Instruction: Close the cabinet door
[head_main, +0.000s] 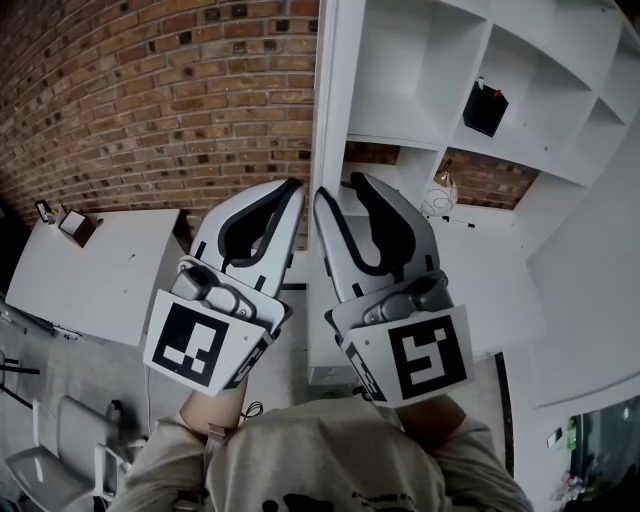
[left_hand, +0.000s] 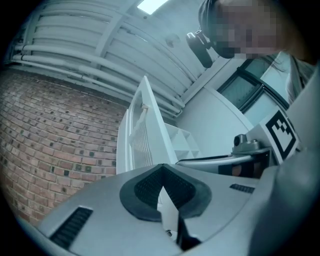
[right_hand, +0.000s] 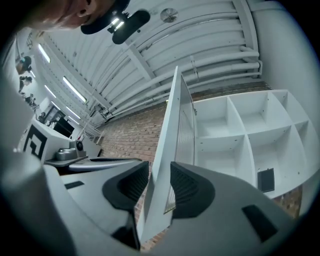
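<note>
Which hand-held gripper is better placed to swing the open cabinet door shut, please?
Probably the right hand-held gripper: its jaws stand apart astride the edge of the cabinet door. The left hand-held gripper is shut, beside the door.

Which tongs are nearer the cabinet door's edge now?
Right. The right tongs stand open astride the door edge; the left tongs, shut, sit beside it, brick-wall side.

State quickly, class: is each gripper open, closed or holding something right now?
Left gripper: closed, fingers together, nothing held.
Right gripper: open; the edge of the cabinet door stands between its fingers, not clamped.
</note>
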